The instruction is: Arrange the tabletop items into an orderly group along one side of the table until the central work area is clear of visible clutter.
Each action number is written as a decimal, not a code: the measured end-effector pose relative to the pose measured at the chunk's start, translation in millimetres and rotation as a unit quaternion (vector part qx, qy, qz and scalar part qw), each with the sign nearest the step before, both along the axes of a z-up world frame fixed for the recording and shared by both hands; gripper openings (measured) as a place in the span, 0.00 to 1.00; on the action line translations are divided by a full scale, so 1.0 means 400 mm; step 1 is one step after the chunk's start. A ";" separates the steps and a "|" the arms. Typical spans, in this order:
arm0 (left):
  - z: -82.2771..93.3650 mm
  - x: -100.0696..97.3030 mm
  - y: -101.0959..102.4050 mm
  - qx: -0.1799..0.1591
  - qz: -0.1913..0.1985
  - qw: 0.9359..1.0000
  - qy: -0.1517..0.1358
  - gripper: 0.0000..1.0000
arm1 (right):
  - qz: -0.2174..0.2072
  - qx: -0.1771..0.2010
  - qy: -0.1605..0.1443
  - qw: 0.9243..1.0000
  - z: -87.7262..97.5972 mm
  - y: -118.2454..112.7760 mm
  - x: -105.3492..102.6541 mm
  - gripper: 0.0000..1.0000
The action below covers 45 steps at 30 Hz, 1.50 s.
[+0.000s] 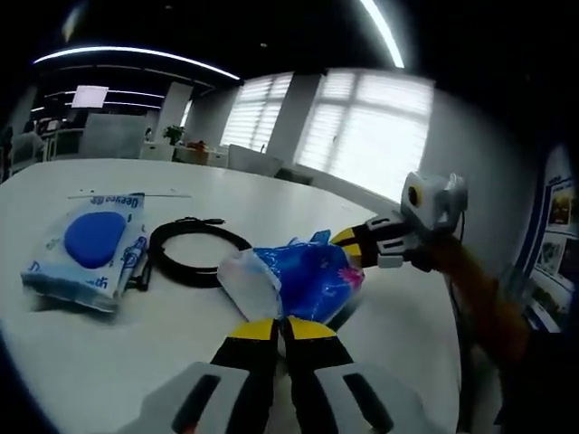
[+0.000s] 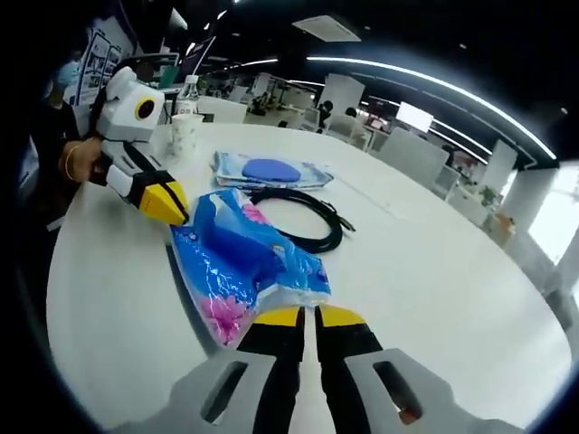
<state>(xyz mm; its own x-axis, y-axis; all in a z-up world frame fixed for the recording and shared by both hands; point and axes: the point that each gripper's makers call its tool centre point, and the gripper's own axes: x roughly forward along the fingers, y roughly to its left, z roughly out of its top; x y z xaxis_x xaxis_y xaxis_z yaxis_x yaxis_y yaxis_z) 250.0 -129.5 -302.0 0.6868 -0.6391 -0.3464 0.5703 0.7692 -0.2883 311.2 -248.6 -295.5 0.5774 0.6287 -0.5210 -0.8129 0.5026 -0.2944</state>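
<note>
Bag: the blue plastic bag (image 1: 303, 278) lies on the white table (image 1: 109, 362) right ahead of both my grippers, one at each end.
Left gripper (image 1: 280, 327): jaws closed together, pinching the near edge of the bag, I reckon.
Right gripper (image 2: 303, 316): same deal, jaws pressed tight on the bag's clear end.
Other stuff: black cable (image 2: 308, 217) coiled just past the bag, wipes pack (image 2: 267, 170) beyond that, paper cup (image 2: 184, 134) and bottle (image 2: 187, 93) further off by the edge.
How I'd do it: lift both ends together, keep the bag level and slack, carry it toward the wipes without dragging the cable.
</note>
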 end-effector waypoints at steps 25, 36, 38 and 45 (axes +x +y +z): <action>0.010 -0.010 -0.013 -0.016 -0.002 1.000 0.007 0.19 | -0.053 0.017 0.003 0.998 0.000 -0.055 0.019 0.13; 0.034 0.001 0.009 -0.030 0.013 0.999 0.006 0.31 | -0.086 0.016 -0.019 0.996 0.030 -0.081 0.037 0.15; 0.039 0.005 0.014 -0.033 0.017 0.999 0.006 0.33 | -0.096 0.022 -0.027 0.995 0.045 -0.088 0.042 0.15; 0.051 0.012 0.028 -0.044 0.027 0.999 0.007 0.37 | -0.122 0.058 -0.040 0.990 0.097 -0.098 0.048 0.15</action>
<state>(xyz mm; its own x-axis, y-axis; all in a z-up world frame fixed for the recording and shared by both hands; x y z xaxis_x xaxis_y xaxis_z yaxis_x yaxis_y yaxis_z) 254.9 -118.2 -281.7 0.7159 -0.6301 -0.3008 0.5245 0.7697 -0.3640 330.2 -287.6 -256.6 0.7558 0.5187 -0.3996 -0.6397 0.7154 -0.2812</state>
